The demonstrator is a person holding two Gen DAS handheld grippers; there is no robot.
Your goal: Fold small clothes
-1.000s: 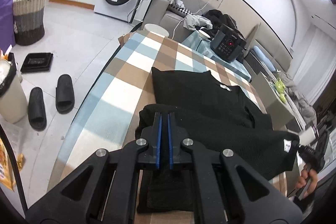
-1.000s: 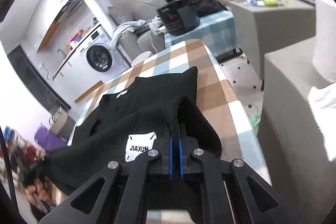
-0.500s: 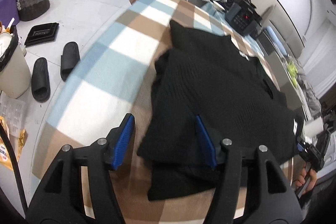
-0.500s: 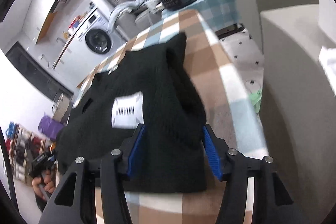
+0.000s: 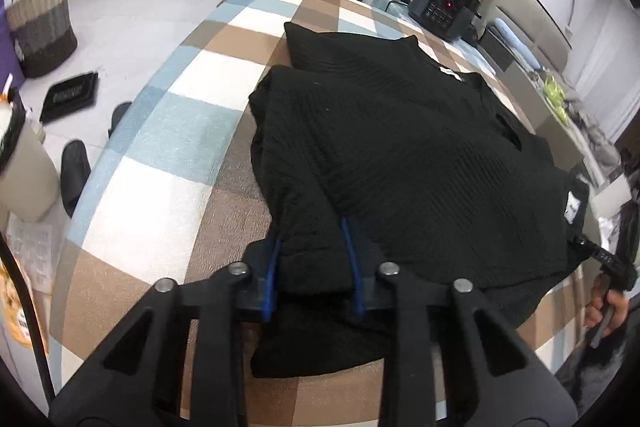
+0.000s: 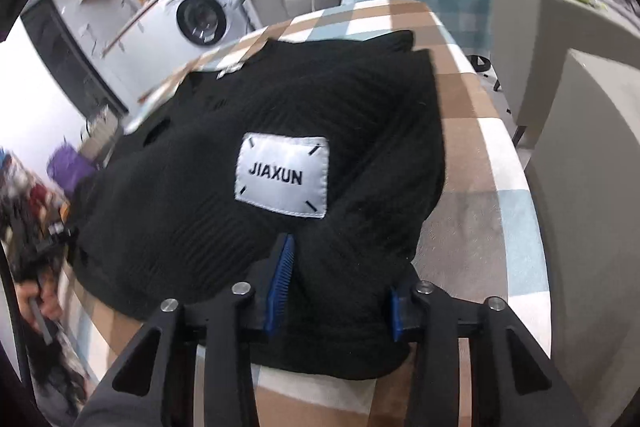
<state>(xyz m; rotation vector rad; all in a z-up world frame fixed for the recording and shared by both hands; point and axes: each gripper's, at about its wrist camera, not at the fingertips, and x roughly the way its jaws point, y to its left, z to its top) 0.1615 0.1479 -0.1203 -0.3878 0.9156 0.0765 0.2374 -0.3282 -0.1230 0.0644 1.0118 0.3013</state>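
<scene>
The left gripper (image 5: 312,271) is spread apart, its blue pads astride a fold of the black knit sweater (image 5: 400,147), gripping nothing. The sweater lies folded on the checked tablecloth (image 5: 168,131). The right gripper (image 6: 340,291) is likewise released around the hem near the white label (image 6: 282,177), though cloth possibly touches one pad.
</scene>
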